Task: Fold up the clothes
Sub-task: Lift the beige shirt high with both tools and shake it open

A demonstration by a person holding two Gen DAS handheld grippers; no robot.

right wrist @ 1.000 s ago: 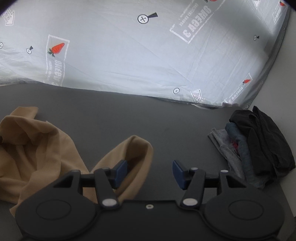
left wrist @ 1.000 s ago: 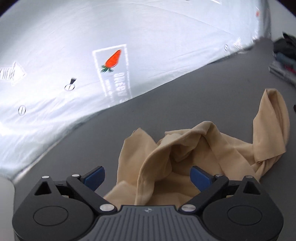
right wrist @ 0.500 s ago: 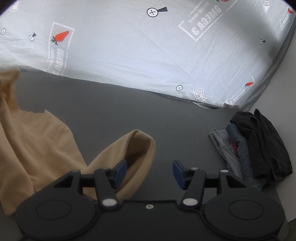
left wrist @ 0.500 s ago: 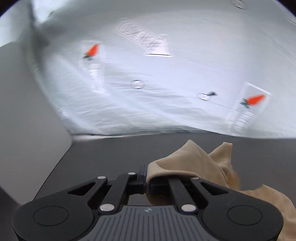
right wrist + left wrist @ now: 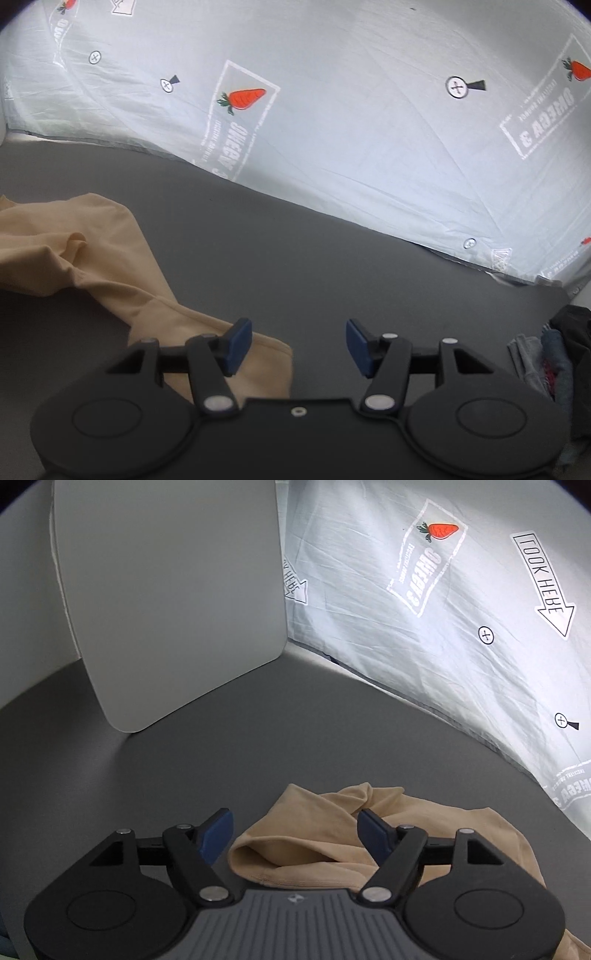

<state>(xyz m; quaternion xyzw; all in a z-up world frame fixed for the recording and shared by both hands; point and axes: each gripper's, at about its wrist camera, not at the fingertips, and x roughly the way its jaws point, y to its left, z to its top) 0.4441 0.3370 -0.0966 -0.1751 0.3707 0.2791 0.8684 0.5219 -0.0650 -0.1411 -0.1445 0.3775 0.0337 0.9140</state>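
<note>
A tan, thin garment (image 5: 317,834) lies crumpled on the dark grey table (image 5: 258,738). My left gripper (image 5: 295,832) is open just above its near folded end, and the cloth lies between and under the blue pads. In the right wrist view the same garment (image 5: 92,258) stretches from the left edge to a flat end under my left finger. My right gripper (image 5: 299,347) is open and empty, with bare table between its pads.
A white board (image 5: 166,590) stands upright at the table's far left. A printed white sheet (image 5: 332,129) hangs behind the table. A pile of dark and grey clothes (image 5: 554,362) sits at the right edge.
My left gripper was shut on the tan garment and dragged it left; now it has opened and the cloth lies on the table. My right gripper has shifted left.
</note>
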